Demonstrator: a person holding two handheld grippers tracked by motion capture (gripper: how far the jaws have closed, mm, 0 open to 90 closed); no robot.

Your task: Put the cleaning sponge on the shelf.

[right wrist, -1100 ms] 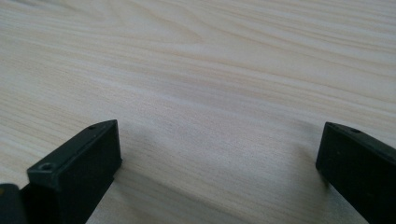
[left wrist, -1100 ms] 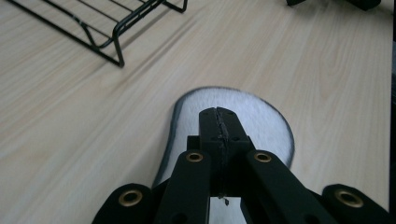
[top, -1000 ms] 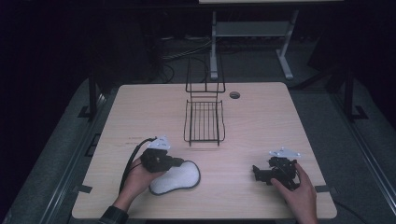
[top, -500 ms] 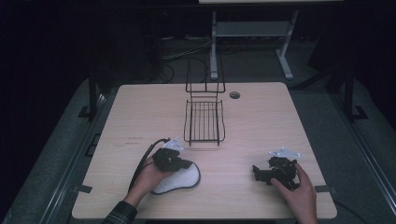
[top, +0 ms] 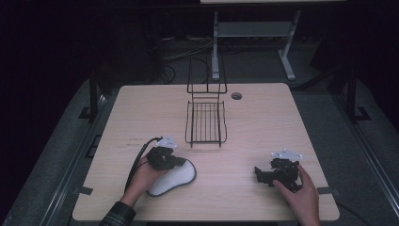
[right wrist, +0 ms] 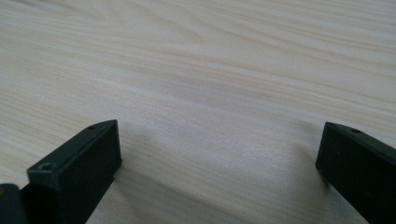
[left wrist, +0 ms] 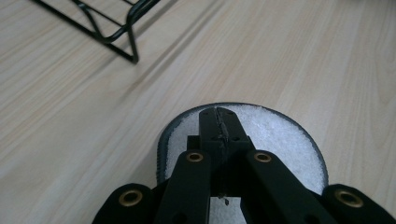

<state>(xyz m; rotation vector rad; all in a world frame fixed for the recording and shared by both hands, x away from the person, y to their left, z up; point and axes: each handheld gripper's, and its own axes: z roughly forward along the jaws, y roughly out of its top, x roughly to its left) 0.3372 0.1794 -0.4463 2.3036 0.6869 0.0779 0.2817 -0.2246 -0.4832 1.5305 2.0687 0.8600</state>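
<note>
My left gripper [left wrist: 218, 122], jaws pressed together, sits over the white insole [top: 173, 178]; my right gripper [right wrist: 219, 154], jaws wide, lies well apart.

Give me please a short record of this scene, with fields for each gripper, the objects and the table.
left gripper: shut, over the white insole
right gripper: open, nothing between the jaws, near the table's right front
insole: lies flat, toe end toward the rack
wire rack: black, mid table, beyond the insole
table: light wood
</note>
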